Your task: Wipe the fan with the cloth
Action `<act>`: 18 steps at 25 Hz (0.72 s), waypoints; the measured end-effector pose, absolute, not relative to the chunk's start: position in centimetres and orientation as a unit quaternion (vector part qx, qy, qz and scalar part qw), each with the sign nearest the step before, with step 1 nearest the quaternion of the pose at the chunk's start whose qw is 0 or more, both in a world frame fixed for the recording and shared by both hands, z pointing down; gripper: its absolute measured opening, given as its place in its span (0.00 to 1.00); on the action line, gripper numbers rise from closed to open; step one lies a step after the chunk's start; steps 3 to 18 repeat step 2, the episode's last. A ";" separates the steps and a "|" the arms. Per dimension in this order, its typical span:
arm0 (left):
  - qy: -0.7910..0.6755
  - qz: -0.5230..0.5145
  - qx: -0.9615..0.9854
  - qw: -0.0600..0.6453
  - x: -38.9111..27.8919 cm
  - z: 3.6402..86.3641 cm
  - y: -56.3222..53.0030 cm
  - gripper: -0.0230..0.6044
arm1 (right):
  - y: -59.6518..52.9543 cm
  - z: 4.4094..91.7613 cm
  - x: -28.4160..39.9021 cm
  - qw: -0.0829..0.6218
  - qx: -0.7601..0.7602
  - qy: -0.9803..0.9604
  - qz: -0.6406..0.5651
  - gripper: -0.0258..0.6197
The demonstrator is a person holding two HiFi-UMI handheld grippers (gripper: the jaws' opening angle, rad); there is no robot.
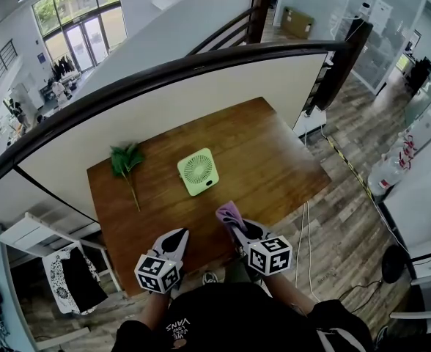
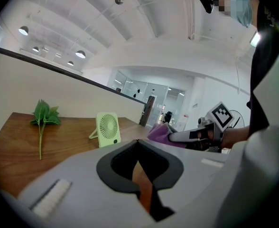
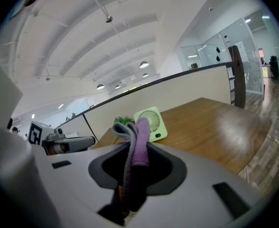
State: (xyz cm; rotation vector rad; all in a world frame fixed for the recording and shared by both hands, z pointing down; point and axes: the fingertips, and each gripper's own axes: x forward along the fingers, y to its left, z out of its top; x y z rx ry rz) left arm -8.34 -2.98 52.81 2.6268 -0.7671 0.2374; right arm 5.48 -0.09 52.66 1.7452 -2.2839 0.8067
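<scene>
Desk: the brown wooden desk [image 1: 274, 160] carries the fan near its middle. Both grippers hang over its near edge, so the step in hand looks like the reach in toward the fan.
Partition: a white wall panel with a dark rail [image 1: 164, 105] closes off the far and left sides of the desk.
Fan: the pale green square desk fan [image 1: 198, 171] leans back on a small stand with its round grille facing the person. It looks light, so press gently and stroke across the grille and frame rather than straight back, or it may slide or tip.
Right gripper: the right gripper [image 1: 234, 228] has its fingers clamped on the cloth. Lead with the free fold, not the hard fingertips.
Left gripper: the left gripper [image 1: 179, 235] has its fingers together on nothing. It is free to rest against the fan's side or top edge as a brace.
Cloth: the purple and grey folded cloth [image 1: 229, 213] stands up past the right fingertips, which leaves soft material to wipe with.
Sprig: the green leafy sprig [image 1: 126, 160] lies to the left of the fan, well apart from it.
Edges: the fan stands well apart from every edge, and the right edge drops to the floor.
Room: bare wood lies between the grippers and the fan and to its right, so the reach in is unobstructed.
</scene>
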 end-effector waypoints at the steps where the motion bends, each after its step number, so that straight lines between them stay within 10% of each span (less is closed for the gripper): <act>1: -0.274 0.085 0.938 0.196 -8.3 52.8 -3.1 0.05 | -0.2 52.7 5.5 0.077 0.583 -0.763 0.270 0.19; 18: -0.274 0.085 0.938 0.195 -8.3 52.8 -3.1 0.05 | -0.2 52.7 5.5 0.076 0.583 -0.763 0.270 0.19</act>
